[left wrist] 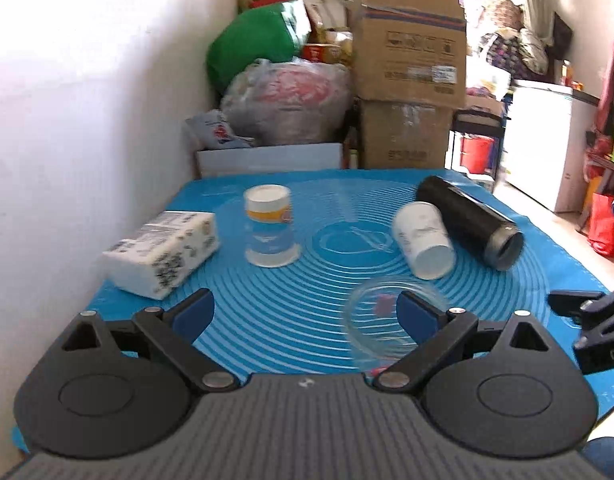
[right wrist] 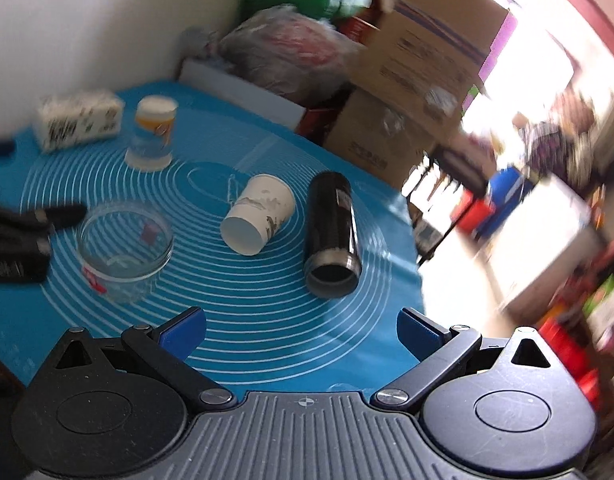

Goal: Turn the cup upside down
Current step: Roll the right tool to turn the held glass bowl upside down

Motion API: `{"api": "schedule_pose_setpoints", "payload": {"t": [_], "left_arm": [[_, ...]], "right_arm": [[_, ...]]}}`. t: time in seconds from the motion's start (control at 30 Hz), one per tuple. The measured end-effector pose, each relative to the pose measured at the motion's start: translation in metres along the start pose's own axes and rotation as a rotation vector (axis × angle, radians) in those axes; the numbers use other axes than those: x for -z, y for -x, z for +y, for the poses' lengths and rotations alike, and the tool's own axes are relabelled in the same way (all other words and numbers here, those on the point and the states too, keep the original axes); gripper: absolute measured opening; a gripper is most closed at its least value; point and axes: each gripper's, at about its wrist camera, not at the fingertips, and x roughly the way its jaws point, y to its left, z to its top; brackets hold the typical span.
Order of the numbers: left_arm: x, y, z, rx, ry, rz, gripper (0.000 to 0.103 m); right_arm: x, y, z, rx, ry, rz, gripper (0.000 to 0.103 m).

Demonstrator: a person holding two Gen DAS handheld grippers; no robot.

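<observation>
A blue-and-orange paper cup (left wrist: 270,226) stands upside down on the blue mat (left wrist: 267,320); it also shows in the right wrist view (right wrist: 151,136). A white paper cup (left wrist: 423,238) lies on its side mid-mat, mouth toward me, also in the right wrist view (right wrist: 257,214). A black tumbler (left wrist: 473,220) lies on its side beside it (right wrist: 333,236). A clear glass bowl (left wrist: 391,320) sits upright near my left gripper (left wrist: 305,314), which is open and empty. My right gripper (right wrist: 301,334) is open and empty above the mat's near edge; the bowl (right wrist: 125,246) is to its left.
A white tissue pack (left wrist: 163,250) lies at the mat's left by the wall. Cardboard boxes (left wrist: 407,60) and plastic bags (left wrist: 287,100) are piled behind the table. The right gripper's side (left wrist: 591,320) shows at the right edge of the left wrist view.
</observation>
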Motion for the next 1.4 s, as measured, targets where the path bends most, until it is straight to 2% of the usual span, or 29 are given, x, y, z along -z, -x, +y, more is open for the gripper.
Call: {"api": "schedule_pose_setpoints", "payload": {"t": [0.17,0.27,0.5,0.73,0.83,1.0,1.1,1.4], "left_arm": [[0.005,0.006,0.025,-0.072,0.028,-0.019,0.097],[0.007,0.009,0.041,-0.123,0.049,-0.026,0.097],[0.012,0.010,0.069,-0.170,0.102,-0.030,0.097],[0.017,0.008,0.086,-0.184,0.141,-0.028,0.097],[0.020,0.005,0.094,-0.190,0.171,-0.016,0.097],[0.024,-0.001,0.106,-0.188,0.215,0.013,0.097],[0.025,-0.002,0.109,-0.187,0.227,0.015,0.097],[0.028,-0.008,0.115,-0.188,0.242,0.025,0.097]], "right_arm": [[-0.020,0.006,0.045,0.109,0.344,0.012,0.103],[-0.026,0.003,0.080,0.196,0.605,0.008,0.103],[-0.007,-0.017,0.152,0.371,1.214,-0.007,0.103],[0.025,-0.038,0.188,0.387,1.675,0.056,0.103],[0.042,-0.046,0.199,0.416,1.833,0.073,0.103],[0.061,-0.062,0.205,0.478,2.105,0.052,0.103],[0.066,-0.073,0.207,0.484,2.229,0.049,0.103],[0.063,-0.091,0.218,0.450,2.331,0.097,0.103]]}}
